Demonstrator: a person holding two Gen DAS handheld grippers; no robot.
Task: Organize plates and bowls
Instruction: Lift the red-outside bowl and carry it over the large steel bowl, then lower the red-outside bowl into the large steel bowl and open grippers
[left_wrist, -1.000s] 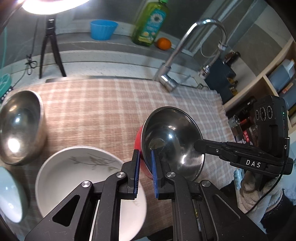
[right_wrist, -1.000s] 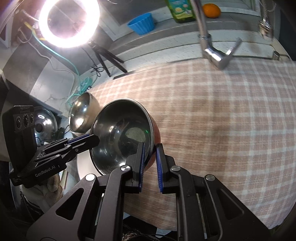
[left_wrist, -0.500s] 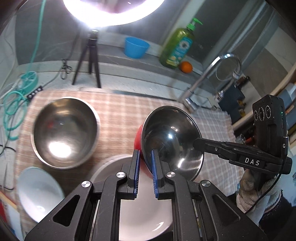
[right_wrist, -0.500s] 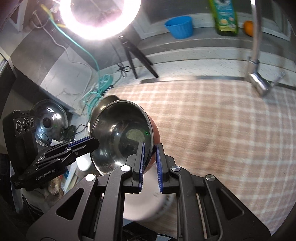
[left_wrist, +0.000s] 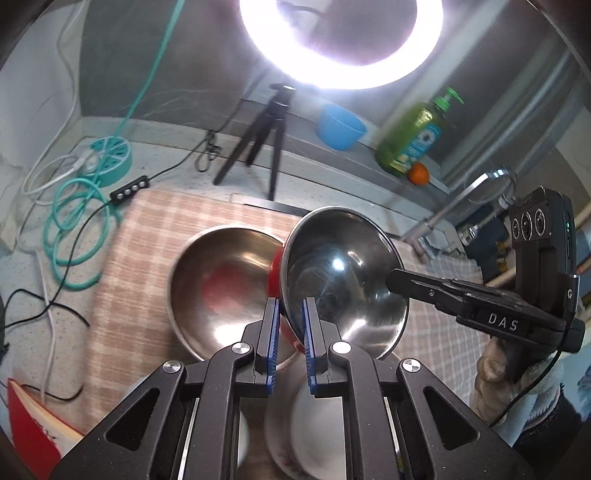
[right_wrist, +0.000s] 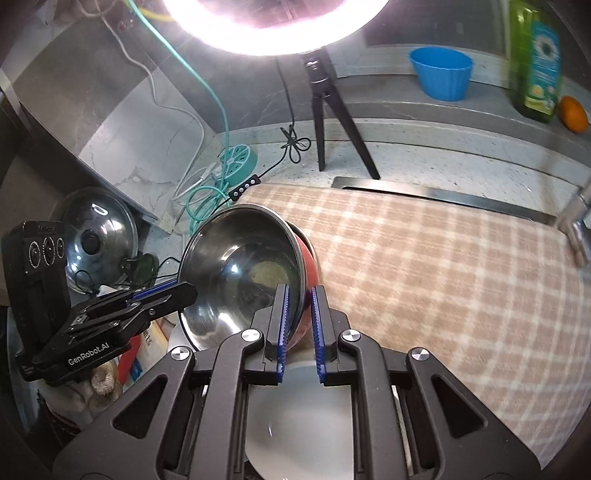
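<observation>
A steel bowl with a red outside (left_wrist: 343, 273) hangs tilted above the checked cloth (left_wrist: 147, 258), held by both grippers. My left gripper (left_wrist: 289, 306) is shut on its near rim. My right gripper (left_wrist: 397, 278) clamps the rim on the right. In the right wrist view the right gripper (right_wrist: 299, 295) is shut on the same bowl (right_wrist: 240, 266), and the left gripper (right_wrist: 184, 290) grips it from the left. A larger steel bowl (left_wrist: 221, 288) sits on the cloth just left of and below the held one. A white plate (left_wrist: 321, 424) (right_wrist: 299, 417) lies under the grippers.
A ring light on a black tripod (left_wrist: 269, 147) stands behind the cloth. On the back ledge are a blue cup (left_wrist: 340, 125), a green soap bottle (left_wrist: 413, 140) and an orange (left_wrist: 418, 173). A faucet (left_wrist: 461, 206) is at right, teal cable (left_wrist: 74, 229) at left, and a pot lid (right_wrist: 96, 229) off the counter.
Both grippers have carried the red-backed bowl leftward over the cloth. The larger steel bowl now sits right beside it, and the white plate has slid under the fingers.
</observation>
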